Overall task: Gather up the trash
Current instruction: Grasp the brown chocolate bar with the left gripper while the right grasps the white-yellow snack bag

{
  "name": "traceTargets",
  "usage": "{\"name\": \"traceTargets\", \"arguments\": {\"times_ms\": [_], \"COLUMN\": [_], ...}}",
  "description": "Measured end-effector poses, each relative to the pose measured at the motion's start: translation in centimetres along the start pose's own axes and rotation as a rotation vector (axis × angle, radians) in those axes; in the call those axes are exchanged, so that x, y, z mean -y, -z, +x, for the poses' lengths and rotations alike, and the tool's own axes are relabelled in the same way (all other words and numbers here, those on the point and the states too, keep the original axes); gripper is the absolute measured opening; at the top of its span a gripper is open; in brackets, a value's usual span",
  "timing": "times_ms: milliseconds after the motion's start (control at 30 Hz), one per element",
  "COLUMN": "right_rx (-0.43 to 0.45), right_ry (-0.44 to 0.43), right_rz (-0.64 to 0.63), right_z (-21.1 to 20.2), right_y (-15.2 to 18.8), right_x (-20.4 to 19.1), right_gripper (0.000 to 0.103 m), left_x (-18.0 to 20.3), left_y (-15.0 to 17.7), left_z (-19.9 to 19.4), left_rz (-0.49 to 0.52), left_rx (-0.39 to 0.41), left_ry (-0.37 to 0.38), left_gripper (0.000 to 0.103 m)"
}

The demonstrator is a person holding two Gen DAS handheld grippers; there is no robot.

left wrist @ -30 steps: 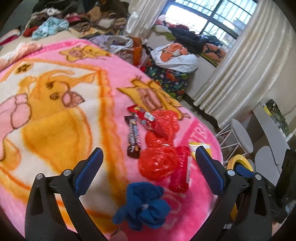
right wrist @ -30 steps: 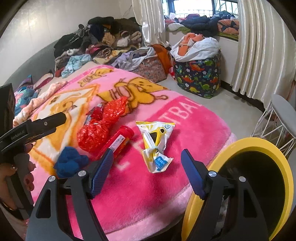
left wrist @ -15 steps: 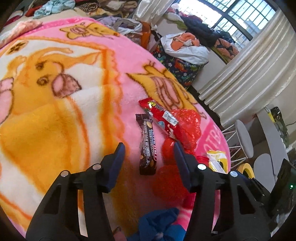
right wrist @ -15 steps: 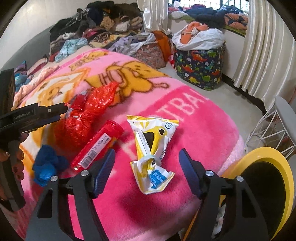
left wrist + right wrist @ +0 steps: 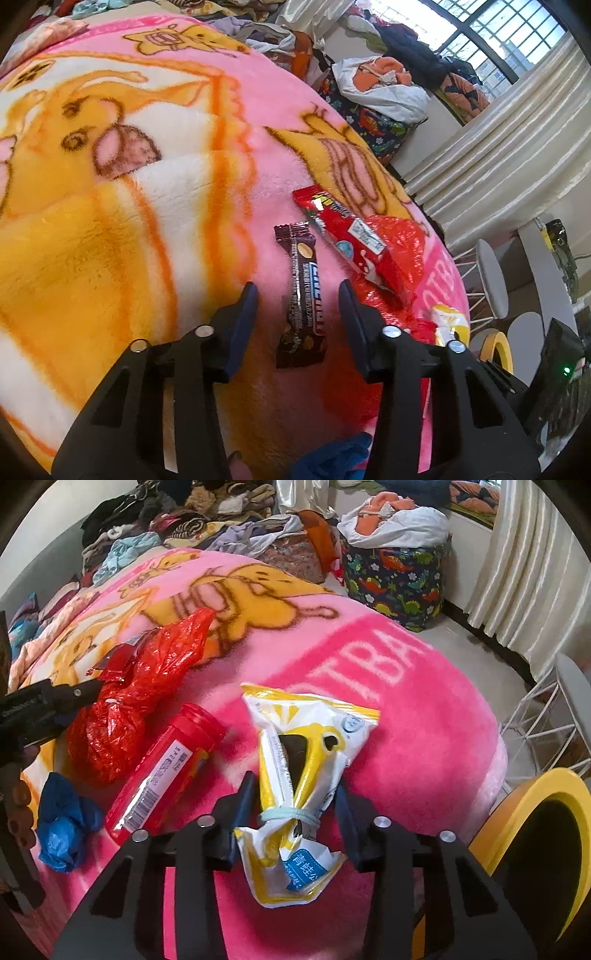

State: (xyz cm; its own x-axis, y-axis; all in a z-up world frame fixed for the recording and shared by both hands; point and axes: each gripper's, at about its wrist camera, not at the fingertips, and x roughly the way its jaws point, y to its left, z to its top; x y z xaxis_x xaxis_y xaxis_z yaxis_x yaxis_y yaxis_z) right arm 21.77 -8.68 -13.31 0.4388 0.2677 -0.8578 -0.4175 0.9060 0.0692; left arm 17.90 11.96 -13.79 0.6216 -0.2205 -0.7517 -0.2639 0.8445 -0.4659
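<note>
White letters "TRA" on the pink blanket [image 5: 388, 672], Chinese characters "青蛙" on the blue label of the yellow snack packet [image 5: 306, 746], barcode on the red tube [image 5: 162, 771], other print unreadable

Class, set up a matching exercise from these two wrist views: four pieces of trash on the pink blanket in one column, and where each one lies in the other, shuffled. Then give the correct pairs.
Things
1. brown chocolate bar wrapper
2. yellow-and-white snack bag tied with a rubber band
3. red cylindrical plastic tube
4. crumpled blue plastic bag

Places
A. between the open fingers of the right hand-held gripper
B. nearest the blanket's left edge in the right view
C. between the open fingers of the left hand-held gripper
D. between the red crinkled plastic bag and the snack bag

Pairs: 1-C, 2-A, 3-D, 4-B
</note>
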Motion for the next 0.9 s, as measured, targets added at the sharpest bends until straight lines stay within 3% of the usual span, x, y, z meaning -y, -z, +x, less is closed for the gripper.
{"name": "traceTargets", "arguments": {"times_ms": [67, 233, 900], "right_rx": [0.004, 0.025, 0.153], "right_ry": [-0.008, -0.029, -0.114], "right_rz": [-0.001, 0.019, 0.015], "right_z": [-0.3, -1.5, -9.0], "right_y": [0.3, 1.5, 4.6], "right_x": [-0.2, -0.5, -3.3], "right_gripper": [0.035, 0.034, 0.034], "left_x": [-0.2, -0.7, 1.5], "left_y": [0.1, 0.6, 2.4], "left_z": [-0.1, -0.8, -8.5], "left_rz": [0.004, 0.004, 0.081], "left_rx": [0.0, 0.004, 0.13], "left_ry": [-0.017, -0.021, 0.029], "left_gripper": [0.024, 0.013, 0.013]}}
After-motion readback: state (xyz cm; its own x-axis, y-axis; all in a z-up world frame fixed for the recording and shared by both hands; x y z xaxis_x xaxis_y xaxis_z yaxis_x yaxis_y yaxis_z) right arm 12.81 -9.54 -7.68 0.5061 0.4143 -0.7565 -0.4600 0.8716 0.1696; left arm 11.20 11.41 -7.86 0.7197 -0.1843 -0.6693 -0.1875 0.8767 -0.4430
